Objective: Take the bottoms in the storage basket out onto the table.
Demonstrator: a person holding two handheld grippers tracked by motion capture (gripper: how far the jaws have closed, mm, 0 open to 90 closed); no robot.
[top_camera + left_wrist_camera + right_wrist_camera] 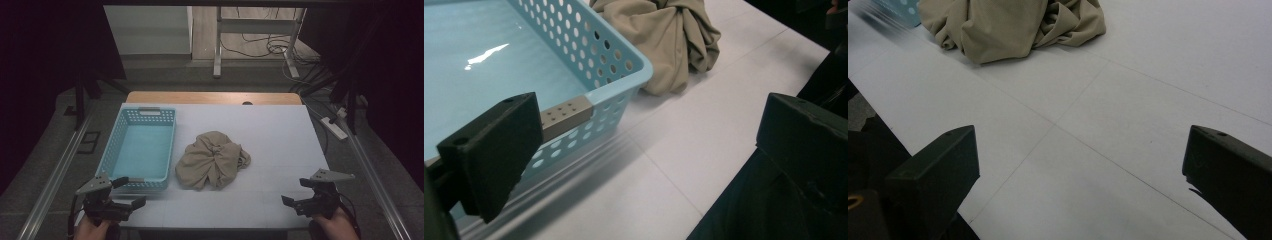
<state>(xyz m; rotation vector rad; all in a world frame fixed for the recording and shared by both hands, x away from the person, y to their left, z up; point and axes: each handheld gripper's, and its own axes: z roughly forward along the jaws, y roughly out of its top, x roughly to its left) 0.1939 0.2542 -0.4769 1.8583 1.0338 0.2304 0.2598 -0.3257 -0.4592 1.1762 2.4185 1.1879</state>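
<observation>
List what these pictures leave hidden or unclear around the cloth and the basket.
- Crumpled beige cloth: its upper part is cut off by the top edge in both gripper views; folds hide what kind of garment it is.
- Light blue perforated plastic basket: cut off by the left and top edges in the left gripper view.
- Left gripper and right gripper: dim in the high view.

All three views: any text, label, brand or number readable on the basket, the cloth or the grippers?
None. The basket, cloth and white table carry no print in any view. The left gripper and right gripper show bare black jaws and no markings.
</observation>
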